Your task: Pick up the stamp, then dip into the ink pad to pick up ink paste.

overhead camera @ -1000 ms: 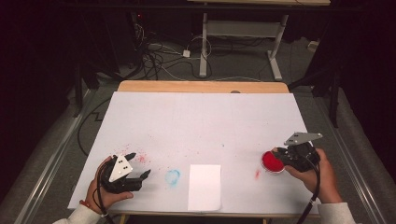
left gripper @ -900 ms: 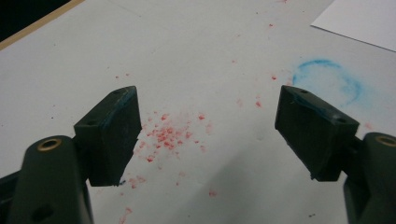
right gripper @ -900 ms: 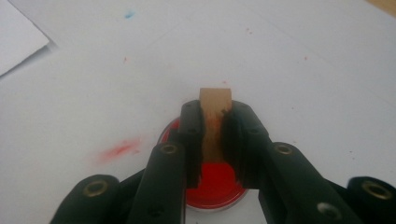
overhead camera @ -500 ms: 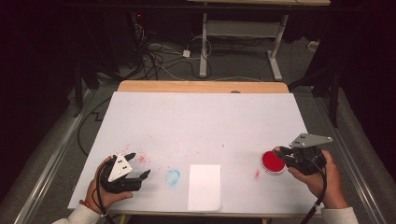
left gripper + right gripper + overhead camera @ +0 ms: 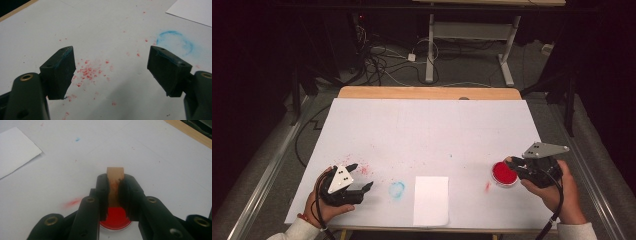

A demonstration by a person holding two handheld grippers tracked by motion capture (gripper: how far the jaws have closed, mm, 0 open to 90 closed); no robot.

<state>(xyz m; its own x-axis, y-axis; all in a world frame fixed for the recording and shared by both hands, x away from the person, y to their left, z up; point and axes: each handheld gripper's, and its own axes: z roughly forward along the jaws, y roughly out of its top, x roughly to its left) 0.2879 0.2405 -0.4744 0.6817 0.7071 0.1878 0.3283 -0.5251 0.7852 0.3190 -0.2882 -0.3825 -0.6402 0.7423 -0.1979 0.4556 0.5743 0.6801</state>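
Clamped in the right gripper (image 5: 114, 195): a wooden stamp (image 5: 115, 182), long axis running out past the fingers, probably just above the red ink pad (image 5: 504, 173). Beside the blue smear (image 5: 396, 189), left gripper (image 5: 362, 176) spread wide, holding nothing.
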